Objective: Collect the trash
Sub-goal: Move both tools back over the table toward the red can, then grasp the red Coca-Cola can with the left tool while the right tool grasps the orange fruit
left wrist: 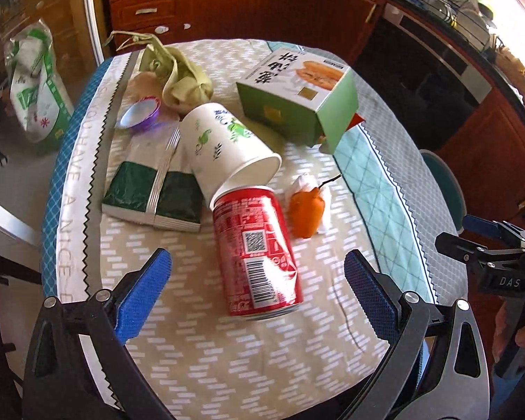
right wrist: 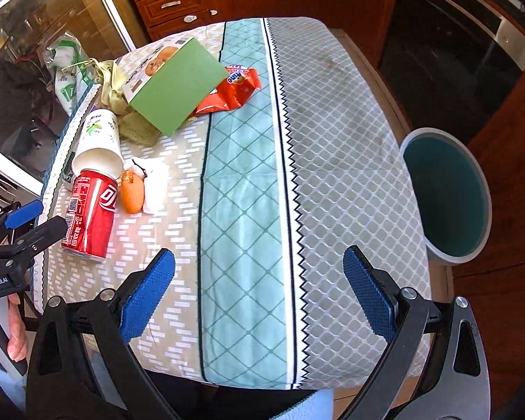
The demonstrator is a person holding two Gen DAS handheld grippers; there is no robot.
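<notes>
A red cola can (left wrist: 259,252) lies on its side on the cloth-covered table (left wrist: 227,350); it also shows in the right wrist view (right wrist: 91,213). My left gripper (left wrist: 259,292) is open, its blue pads either side of the can's near end, just above it. A tipped paper cup (left wrist: 227,147), an orange peel on a tissue (left wrist: 306,210), a green box (left wrist: 297,94), a green-and-clear wrapper (left wrist: 150,189), a purple lid (left wrist: 140,113) and pale green scraps (left wrist: 182,77) lie around. My right gripper (right wrist: 259,294) is open and empty over the cloth's teal band. A red snack bag (right wrist: 232,89) lies by the box (right wrist: 175,87).
A grey bin with a teal inside (right wrist: 448,192) stands on the floor off the table's right edge. Wooden cabinets (left wrist: 227,0) and an oven (right wrist: 455,42) lie beyond the table. A white and green plastic bag (left wrist: 35,84) sits behind glass at left.
</notes>
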